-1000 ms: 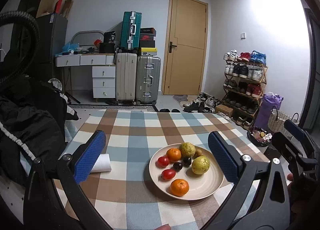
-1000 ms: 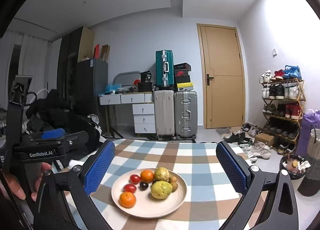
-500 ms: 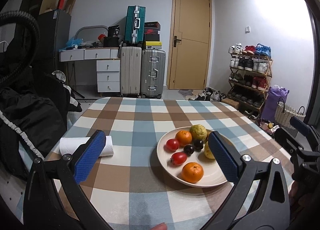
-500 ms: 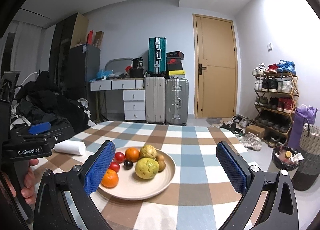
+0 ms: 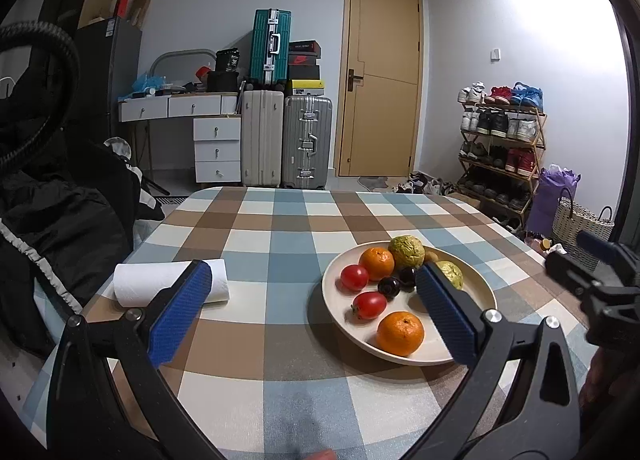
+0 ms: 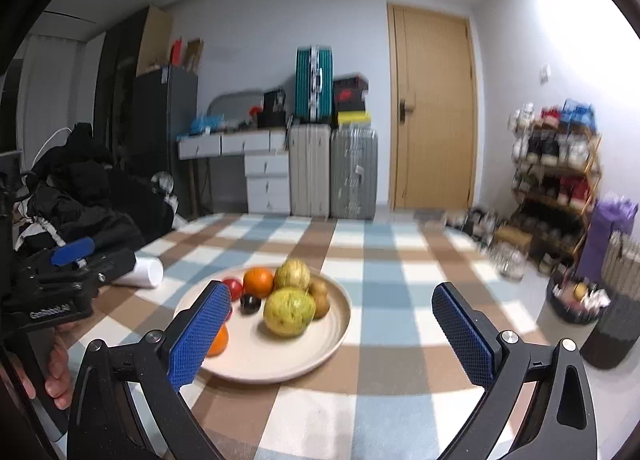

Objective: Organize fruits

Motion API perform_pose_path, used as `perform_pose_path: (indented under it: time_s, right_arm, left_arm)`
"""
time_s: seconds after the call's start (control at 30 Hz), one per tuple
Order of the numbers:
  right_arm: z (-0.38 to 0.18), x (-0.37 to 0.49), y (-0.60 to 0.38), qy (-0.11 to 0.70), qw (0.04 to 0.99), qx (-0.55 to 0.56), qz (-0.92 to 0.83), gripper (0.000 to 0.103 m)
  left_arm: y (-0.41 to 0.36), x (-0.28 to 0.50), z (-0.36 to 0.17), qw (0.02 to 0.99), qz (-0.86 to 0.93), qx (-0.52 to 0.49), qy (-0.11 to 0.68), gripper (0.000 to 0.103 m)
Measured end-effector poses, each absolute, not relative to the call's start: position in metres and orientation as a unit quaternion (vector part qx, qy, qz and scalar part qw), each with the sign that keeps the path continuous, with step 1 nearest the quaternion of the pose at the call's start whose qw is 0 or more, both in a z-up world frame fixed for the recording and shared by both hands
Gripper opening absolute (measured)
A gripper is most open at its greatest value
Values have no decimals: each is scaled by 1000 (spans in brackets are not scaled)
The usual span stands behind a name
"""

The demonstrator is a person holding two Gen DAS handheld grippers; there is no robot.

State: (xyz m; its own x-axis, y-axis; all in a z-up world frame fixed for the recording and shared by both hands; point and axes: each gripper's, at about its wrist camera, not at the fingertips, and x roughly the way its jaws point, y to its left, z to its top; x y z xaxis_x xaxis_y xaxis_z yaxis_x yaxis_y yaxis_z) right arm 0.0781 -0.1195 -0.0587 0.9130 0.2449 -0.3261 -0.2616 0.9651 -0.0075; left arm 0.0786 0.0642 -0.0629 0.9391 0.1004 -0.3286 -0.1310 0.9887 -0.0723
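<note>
A cream plate (image 5: 336, 304) (image 6: 320, 348) on the checked tablecloth holds two oranges (image 5: 400, 333), two red tomatoes (image 5: 354, 277), two dark plums (image 5: 389, 286) and two yellow-green fruits (image 6: 289, 312). My left gripper (image 5: 316, 308) hovers open above the cloth, its right finger in front of the plate's right half, nothing between the pads. My right gripper (image 6: 332, 336) is open and empty too, just right of the plate's near rim; its left finger hides part of an orange (image 6: 218, 340).
A white paper-towel roll (image 5: 168, 284) lies left of the plate. Dark clothing (image 5: 60, 228) is piled beyond the table's left edge. Suitcases (image 5: 306, 140), a door and a shoe rack (image 5: 500, 148) stand behind. A hand (image 6: 56, 372) holds the left gripper's body.
Both grippers have come lower and closer to the table, so the plate looks larger and nearer. The right wrist view is blurred by motion. Both grippers stay open.
</note>
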Motion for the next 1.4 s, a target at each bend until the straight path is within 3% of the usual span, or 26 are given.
perform_pose_path:
  time_s: [1.4]
  right_arm:
    - [-60,78,-117,159,978,-28,132,103]
  left_arm:
    - [56,83,-64,986,48,-19,156,102]
